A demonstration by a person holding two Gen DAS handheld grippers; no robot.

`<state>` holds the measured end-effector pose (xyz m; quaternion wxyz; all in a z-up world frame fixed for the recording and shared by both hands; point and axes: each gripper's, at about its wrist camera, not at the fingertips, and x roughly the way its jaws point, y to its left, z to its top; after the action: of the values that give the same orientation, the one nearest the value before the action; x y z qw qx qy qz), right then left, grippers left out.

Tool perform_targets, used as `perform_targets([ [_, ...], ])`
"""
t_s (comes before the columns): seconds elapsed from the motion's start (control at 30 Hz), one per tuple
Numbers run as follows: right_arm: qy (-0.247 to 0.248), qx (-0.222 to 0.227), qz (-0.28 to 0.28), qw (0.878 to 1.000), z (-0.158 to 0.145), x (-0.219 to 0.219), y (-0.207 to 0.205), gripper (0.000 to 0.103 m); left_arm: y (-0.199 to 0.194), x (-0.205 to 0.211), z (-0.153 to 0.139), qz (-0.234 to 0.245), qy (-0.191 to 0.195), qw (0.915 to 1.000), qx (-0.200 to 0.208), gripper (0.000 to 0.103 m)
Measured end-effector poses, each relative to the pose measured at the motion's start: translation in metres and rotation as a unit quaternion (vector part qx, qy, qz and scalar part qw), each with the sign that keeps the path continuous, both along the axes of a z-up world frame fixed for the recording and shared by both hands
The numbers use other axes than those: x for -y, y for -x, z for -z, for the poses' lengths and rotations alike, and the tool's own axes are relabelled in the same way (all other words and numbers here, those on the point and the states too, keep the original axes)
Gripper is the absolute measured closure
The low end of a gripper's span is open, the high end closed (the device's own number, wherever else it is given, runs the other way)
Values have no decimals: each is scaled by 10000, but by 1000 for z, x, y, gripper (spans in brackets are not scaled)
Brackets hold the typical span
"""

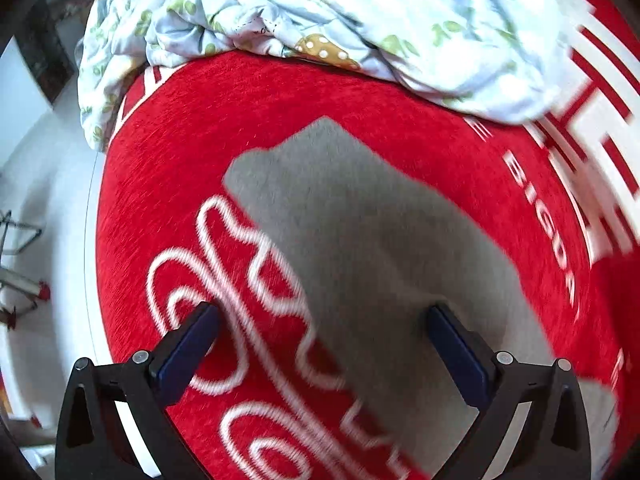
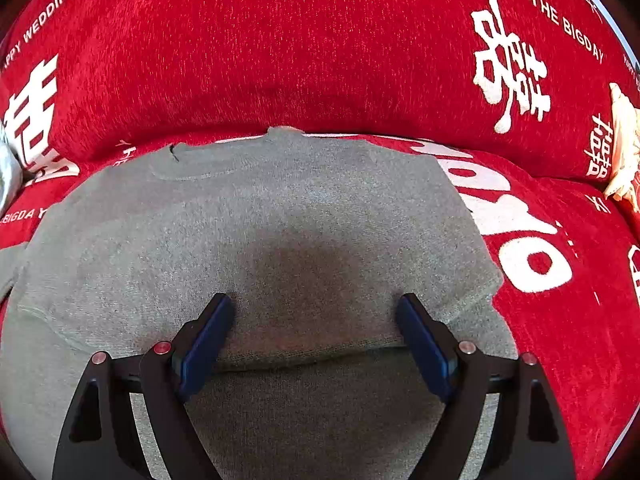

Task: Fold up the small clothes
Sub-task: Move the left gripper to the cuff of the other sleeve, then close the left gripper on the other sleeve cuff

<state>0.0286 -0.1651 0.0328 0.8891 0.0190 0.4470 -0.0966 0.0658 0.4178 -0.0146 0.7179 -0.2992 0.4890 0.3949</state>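
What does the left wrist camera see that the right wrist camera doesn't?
Only the left wrist view shows the crumpled leafy-print cloth heaped at the far edge, plus white floor beside the sofa.

Only the right wrist view shows the grey shirt's neckline, the red backrest and a cream thing at the right.

Both show the grey shirt on the red cover, and open fingers.

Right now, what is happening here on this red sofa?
A person with two handheld grippers is folding a small gray shirt spread on the red sofa cover. Both the left gripper and the right gripper hover over it, jaws open, holding nothing. A crumpled floral cloth waits behind.
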Motion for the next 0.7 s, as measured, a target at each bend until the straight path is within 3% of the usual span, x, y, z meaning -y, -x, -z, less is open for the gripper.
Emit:
perform_targets([
  [0.1,13,-9,-8,10000,0,0,0,16,-7,-13,2,-200,226,9995,5,0],
  [0.17,2,-9,-13,10000,-1,1,0,16,-7,-14,2,-200,183,9996,103,0],
  [0.23,-1,-8,-15,10000,-1,1,0,16,-4,-12,0,-58,-44,9997,245,10],
  [0.27,0,-9,-16,10000,-1,1,0,16,-2,-9,-5,43,-223,9990,389,33],
  [0.3,-4,-8,-16,10000,-1,2,0,16,1,-8,-9,61,-352,9984,432,68],
  [0.37,-14,-7,-11,10000,0,1,0,16,6,-14,-10,164,-65,9970,751,85],
  [0.53,-15,-6,-11,10000,0,2,0,16,29,-44,-4,143,683,9857,1532,90],
  [0.7,-14,-8,-13,10000,0,1,0,16,42,-44,-2,304,815,9777,1909,91],
])
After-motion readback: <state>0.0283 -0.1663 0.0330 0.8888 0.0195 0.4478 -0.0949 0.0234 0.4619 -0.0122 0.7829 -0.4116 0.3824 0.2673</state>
